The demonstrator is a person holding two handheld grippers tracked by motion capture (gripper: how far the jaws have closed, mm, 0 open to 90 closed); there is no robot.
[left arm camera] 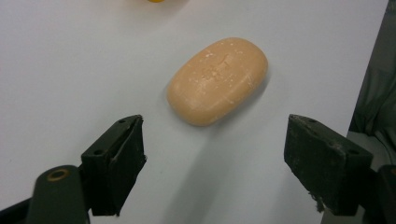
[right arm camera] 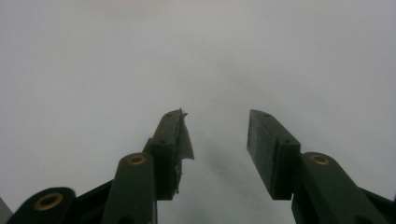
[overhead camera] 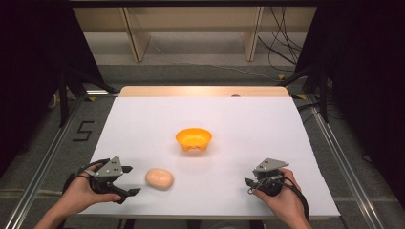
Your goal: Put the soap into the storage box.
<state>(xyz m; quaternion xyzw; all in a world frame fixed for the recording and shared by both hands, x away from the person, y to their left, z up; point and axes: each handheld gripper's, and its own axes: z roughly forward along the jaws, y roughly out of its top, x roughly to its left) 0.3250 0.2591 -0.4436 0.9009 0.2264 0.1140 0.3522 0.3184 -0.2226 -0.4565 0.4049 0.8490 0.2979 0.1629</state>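
A peach oval bar of soap [overhead camera: 159, 178] lies flat on the white table [overhead camera: 143, 124], toward the front left. My left gripper [overhead camera: 130, 180] is just left of it, open wide, with the soap [left arm camera: 217, 80] a short way ahead of its jaws and not touching them. An orange bowl [overhead camera: 193, 139] stands at the middle of the table. At the front right, my right gripper [overhead camera: 248, 185] rests low over bare table, jaws partly open and holding nothing [right arm camera: 215, 140].
The white sheet ends at a wooden strip [overhead camera: 200, 91] along the far edge. Beyond the table are wooden shelf legs [overhead camera: 136, 38] and loose cables [overhead camera: 282, 52] on the floor. A metal rail [overhead camera: 43, 162] runs along the left side.
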